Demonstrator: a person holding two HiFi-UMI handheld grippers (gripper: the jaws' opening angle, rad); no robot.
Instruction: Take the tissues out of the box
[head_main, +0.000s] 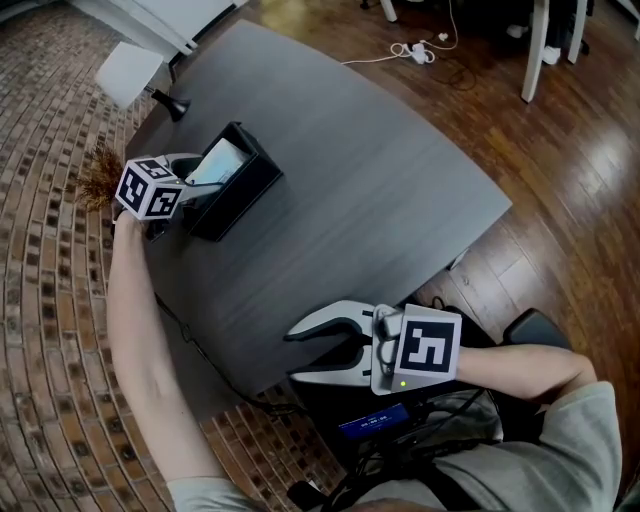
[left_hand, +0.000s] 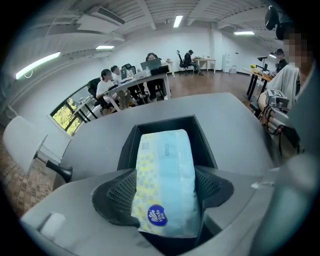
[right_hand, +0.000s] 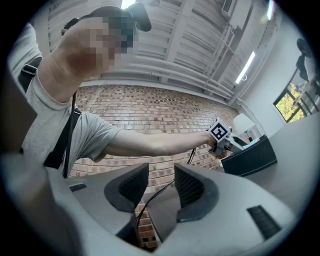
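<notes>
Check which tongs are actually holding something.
The left tongs: they are shut on the tissue pack at the black box. The right tongs are open with nothing between them.

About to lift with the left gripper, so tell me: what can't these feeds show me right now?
- Box interior: in the left gripper view the tissue pack, clamped in the left gripper, covers the floor of the black box. Anything else inside is hidden.
- Left jaws, head view: behind the marker cube.
- Box's near wall, left gripper view: hidden by the gripper body.
- Right gripper view: the box is small, near the frame's edge, and the pack is too small to make out.
</notes>
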